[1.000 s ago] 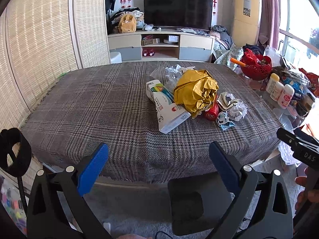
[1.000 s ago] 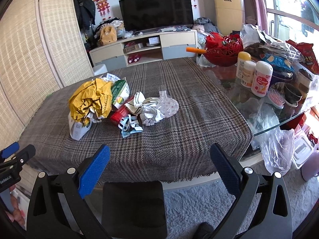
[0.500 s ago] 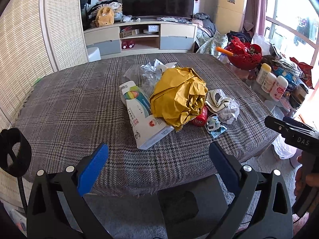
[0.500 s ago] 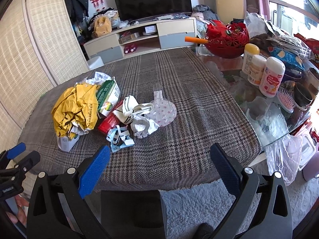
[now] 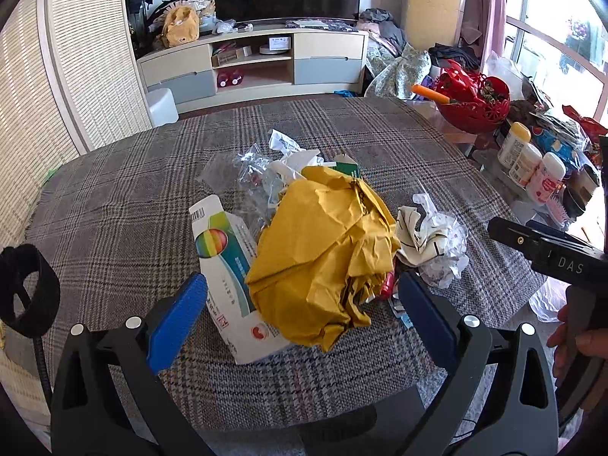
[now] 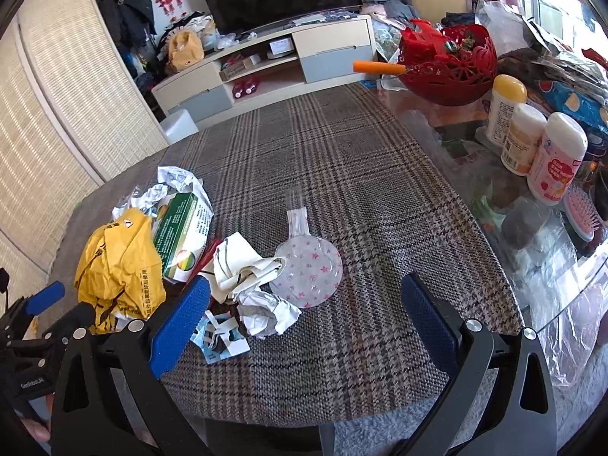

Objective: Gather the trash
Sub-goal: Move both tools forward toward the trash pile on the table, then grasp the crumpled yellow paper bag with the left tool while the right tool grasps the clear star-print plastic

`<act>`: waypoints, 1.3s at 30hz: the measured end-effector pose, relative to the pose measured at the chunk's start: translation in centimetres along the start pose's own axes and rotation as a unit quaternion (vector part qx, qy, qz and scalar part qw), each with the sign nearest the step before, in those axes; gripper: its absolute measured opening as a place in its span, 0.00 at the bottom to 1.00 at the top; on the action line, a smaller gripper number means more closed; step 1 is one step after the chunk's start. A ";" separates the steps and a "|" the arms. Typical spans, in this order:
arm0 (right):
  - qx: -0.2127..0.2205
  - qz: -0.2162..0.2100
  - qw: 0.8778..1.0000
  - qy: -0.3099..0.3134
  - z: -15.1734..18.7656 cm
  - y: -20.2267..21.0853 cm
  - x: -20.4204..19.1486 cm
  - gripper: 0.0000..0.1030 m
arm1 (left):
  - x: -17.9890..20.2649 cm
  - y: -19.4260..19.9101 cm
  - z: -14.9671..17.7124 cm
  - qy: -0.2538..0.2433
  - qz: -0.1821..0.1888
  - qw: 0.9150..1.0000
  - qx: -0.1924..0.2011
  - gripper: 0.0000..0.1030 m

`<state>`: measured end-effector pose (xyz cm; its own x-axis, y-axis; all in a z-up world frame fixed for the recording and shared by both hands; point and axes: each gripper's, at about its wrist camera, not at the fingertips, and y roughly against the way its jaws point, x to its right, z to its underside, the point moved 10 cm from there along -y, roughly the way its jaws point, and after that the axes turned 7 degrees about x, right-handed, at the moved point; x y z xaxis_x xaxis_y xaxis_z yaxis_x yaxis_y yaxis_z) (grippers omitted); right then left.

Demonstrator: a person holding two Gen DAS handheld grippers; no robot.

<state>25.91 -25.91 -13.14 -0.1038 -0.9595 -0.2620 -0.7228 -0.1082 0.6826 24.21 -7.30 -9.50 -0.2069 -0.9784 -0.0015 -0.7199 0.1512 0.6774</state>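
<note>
Left wrist view: the left gripper (image 5: 302, 300) hangs over the near edge of the worktop (image 5: 114, 205), fingers spread and empty, framing the crumpled yellow bag (image 5: 323, 254) and white carton (image 5: 228, 281) heaped mid-worktop. Right wrist view: the right gripper (image 6: 304, 309) is likewise spread and empty, facing crumpled paper (image 6: 266, 313) and a clear star-printed wrapper (image 6: 307, 273). Judged step: approach, nothing grasped. The next move calls for descending and closing on one piece.
</note>
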 end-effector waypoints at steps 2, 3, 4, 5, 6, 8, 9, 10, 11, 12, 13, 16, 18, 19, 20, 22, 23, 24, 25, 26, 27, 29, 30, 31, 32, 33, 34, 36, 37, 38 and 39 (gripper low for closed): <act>-0.011 0.005 1.000 -0.003 0.0 -1.1 0.5 0.88 | 0.3 -0.7 -0.5 -0.002 0.000 1.000 -0.002 0.92; -0.016 0.005 1.000 -0.007 -0.1 -1.7 0.7 0.85 | 0.5 -0.9 -0.6 -0.005 0.001 1.000 -0.002 0.92; -0.022 0.007 1.000 -0.010 0.0 -2.1 1.0 0.82 | 0.8 -1.1 -0.7 -0.009 0.001 1.000 -0.002 0.92; -0.026 0.011 1.000 -0.010 0.0 -2.5 1.4 0.76 | 1.0 -1.4 -0.9 -0.013 0.001 1.000 -0.002 0.92; -0.029 0.017 0.999 -0.009 0.1 -2.8 1.6 0.73 | 1.2 -1.6 -1.0 -0.016 0.001 1.000 -0.003 0.92; -0.033 0.019 0.999 -0.007 0.2 -3.3 1.8 0.66 | 1.7 -2.2 -1.2 -0.020 0.002 1.000 -0.005 0.92; -0.035 0.019 0.999 -0.003 0.2 -3.5 1.8 0.66 | 1.8 -2.4 -1.2 -0.021 0.002 1.000 -0.007 0.92; -0.037 0.020 0.999 0.001 0.3 -3.6 1.7 0.66 | 1.9 -2.7 -1.2 -0.023 0.001 1.000 -0.009 0.92; -0.040 0.022 0.999 0.005 0.5 -3.8 1.6 0.66 | 1.9 -2.9 -1.1 -0.024 0.001 1.000 -0.011 0.92; -0.044 0.023 0.999 0.008 0.7 -4.0 1.5 0.66 | 1.9 -3.1 -1.1 -0.024 0.001 1.000 -0.013 0.92; -0.049 0.024 0.998 0.011 0.9 -4.2 1.4 0.66 | 1.8 -3.2 -1.0 -0.023 0.001 1.000 -0.015 0.92; -0.065 0.025 0.997 0.020 1.8 -5.0 1.1 0.66 | 1.6 -3.3 -0.9 -0.020 0.002 1.000 -0.016 0.92; -0.071 0.028 0.997 0.025 2.1 -5.5 0.9 0.66 | 1.5 -3.5 -0.8 -0.020 0.002 1.000 -0.018 0.92; -0.072 0.029 0.997 0.027 2.2 -5.7 0.8 0.66 | 1.6 -3.6 -0.8 -0.021 0.004 1.000 -0.020 0.92; -0.072 0.025 0.997 0.026 2.2 -5.8 0.7 0.66 | 1.7 -3.7 -0.7 -0.022 0.006 1.000 -0.022 0.92; -0.072 0.023 0.997 0.027 2.1 -6.0 0.4 0.66 | 1.7 -4.0 -0.5 -0.022 0.008 0.999 -0.027 0.92; -0.071 0.023 0.997 0.028 2.1 -6.1 0.2 0.66 | 1.7 -4.1 -0.4 -0.023 0.009 0.999 -0.029 0.92; -0.072 0.024 0.997 0.030 2.1 -6.3 0.1 0.66 | 1.7 -4.3 -0.3 -0.023 0.009 0.999 -0.032 0.92; -0.074 0.026 0.996 0.030 2.0 -6.6 0.2 0.66 | 1.6 -4.5 -0.1 -0.024 0.008 0.999 -0.033 0.92; -0.076 0.026 0.996 0.029 2.1 -6.8 0.2 0.66 | 1.6 -4.7 0.1 -0.023 0.008 0.999 -0.036 0.92; -0.077 0.022 0.996 0.026 2.2 -6.9 0.2 0.66 | 1.6 -5.0 0.2 -0.023 0.010 0.999 -0.040 0.92; -0.077 0.018 0.997 0.019 2.0 -7.1 0.4 0.67 | 1.5 -5.6 0.3 -0.021 0.011 0.999 -0.045 0.92; -0.075 0.019 0.997 0.020 1.9 -7.2 0.5 0.67 | 1.5 -5.9 0.3 -0.019 0.012 0.999 -0.047 0.92; -0.075 0.019 0.997 0.020 1.8 -7.4 0.5 0.67 | 1.5 -6.1 0.3 -0.017 0.013 0.999 -0.047 0.92; -0.075 0.016 0.997 0.018 1.8 -7.5 0.4 0.69 | 1.5 -6.4 0.3 -0.015 0.014 0.999 -0.047 0.92; -0.075 0.013 0.997 0.015 1.7 -7.7 0.4 0.71 | 1.6 -6.6 0.2 -0.013 0.016 0.999 -0.047 0.92; -0.076 0.010 0.997 0.016 1.7 -7.9 0.3 0.74 | 1.6 -6.7 0.2 -0.013 0.017 0.999 -0.046 0.91; -0.078 0.011 0.997 0.024 1.7 -8.1 -0.1 0.76 | 1.8 -6.9 0.1 -0.018 0.019 0.999 -0.043 0.82; -0.078 0.008 0.997 0.025 1.7 -8.2 -0.3 0.76 | 2.0 -6.9 0.1 -0.018 0.024 0.999 -0.043 0.80; -0.079 0.006 0.997 0.026 1.7 -8.3 -0.3 0.77 | 2.1 -6.9 0.1 -0.018 0.026 0.999 -0.042 0.77; -0.079 0.006 0.996 0.027 1.7 -8.3 -0.4 0.77 | 2.2 -6.9 0.1 -0.021 0.027 0.999 -0.041 0.76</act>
<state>30.81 -24.24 -19.83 -0.0717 -0.9732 -0.2185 -0.6041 -0.1319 0.7859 28.68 -10.45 -14.22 -0.2720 -0.9623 0.0072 -0.6510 0.1895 0.7350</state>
